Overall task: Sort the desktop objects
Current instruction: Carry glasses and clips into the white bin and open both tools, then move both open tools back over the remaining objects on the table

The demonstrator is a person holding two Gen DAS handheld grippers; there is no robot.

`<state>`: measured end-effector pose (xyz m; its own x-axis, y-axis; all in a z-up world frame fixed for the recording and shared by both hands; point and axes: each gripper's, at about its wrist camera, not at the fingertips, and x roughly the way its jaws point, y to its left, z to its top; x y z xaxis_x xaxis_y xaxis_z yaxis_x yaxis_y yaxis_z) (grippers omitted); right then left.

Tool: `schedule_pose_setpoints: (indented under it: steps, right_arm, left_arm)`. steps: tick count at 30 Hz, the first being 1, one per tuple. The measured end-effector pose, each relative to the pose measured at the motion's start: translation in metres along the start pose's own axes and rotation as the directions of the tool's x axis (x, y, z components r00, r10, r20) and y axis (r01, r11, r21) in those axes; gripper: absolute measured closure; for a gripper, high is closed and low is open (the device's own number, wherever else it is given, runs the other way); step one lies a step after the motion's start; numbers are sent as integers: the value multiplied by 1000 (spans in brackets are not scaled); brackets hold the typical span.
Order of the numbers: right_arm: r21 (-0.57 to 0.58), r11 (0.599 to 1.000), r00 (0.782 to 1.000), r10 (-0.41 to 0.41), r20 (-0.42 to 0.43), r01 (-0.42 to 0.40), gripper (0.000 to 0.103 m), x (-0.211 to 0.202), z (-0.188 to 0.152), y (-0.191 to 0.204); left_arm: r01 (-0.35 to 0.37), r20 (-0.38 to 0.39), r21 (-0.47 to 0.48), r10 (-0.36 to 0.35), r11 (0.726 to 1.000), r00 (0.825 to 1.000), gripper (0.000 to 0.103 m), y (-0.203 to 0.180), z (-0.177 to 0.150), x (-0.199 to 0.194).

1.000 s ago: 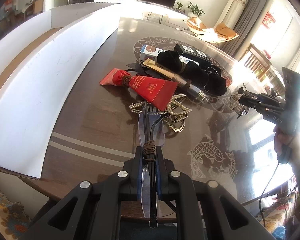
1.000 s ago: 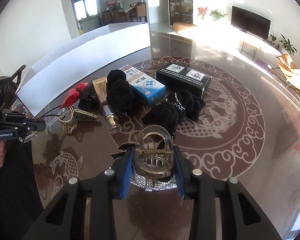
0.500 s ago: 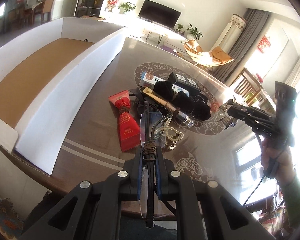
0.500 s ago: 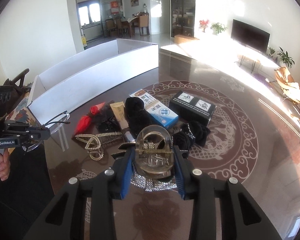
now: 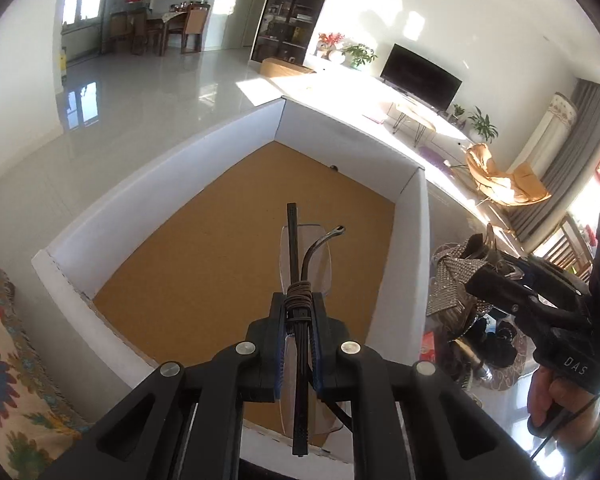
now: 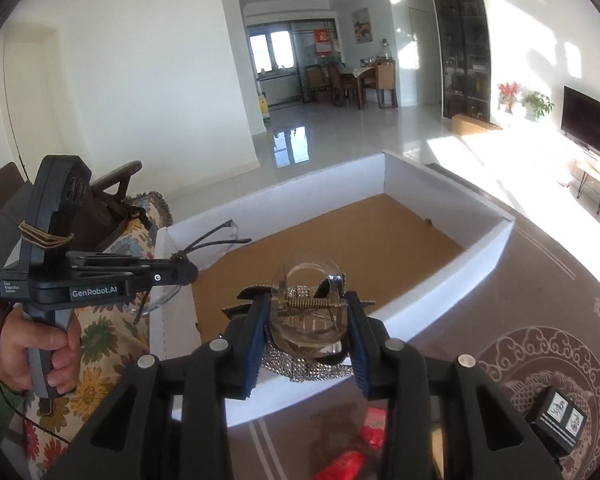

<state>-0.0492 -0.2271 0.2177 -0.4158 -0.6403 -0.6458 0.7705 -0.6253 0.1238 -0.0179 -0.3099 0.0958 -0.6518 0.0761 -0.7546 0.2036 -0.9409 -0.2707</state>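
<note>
Fingers (image 5: pixel 277 344) pinching glasses (image 5: pixel 305 258), hair clip (image 6: pixel 308 304) gripped

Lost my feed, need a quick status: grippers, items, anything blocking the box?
Left gripper shut on folded glasses, over the white box. Right gripper shut on rhinestone hair claw, at the box's near wall. Box floor bare, nothing blocking.

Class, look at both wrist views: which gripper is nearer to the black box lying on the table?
Right. The right gripper, shut on a hair clip, is above the white box's table-side wall, with the black box nearby; the left gripper, holding glasses, is over the white box's far side.
</note>
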Motion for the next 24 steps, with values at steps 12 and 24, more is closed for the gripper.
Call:
schedule_pose_setpoints:
  steps: [12, 24]
  right_arm:
    - [-30, 999, 988, -40, -152, 36, 22, 77, -8, 0]
    - [117, 956, 960, -277, 54, 269, 2, -102, -140, -63]
  left_arm:
    - [-170, -46, 5, 170, 985, 984, 38, 25, 2, 48]
    - [167, 29, 230, -178, 959, 984, 14, -123, -86, -20]
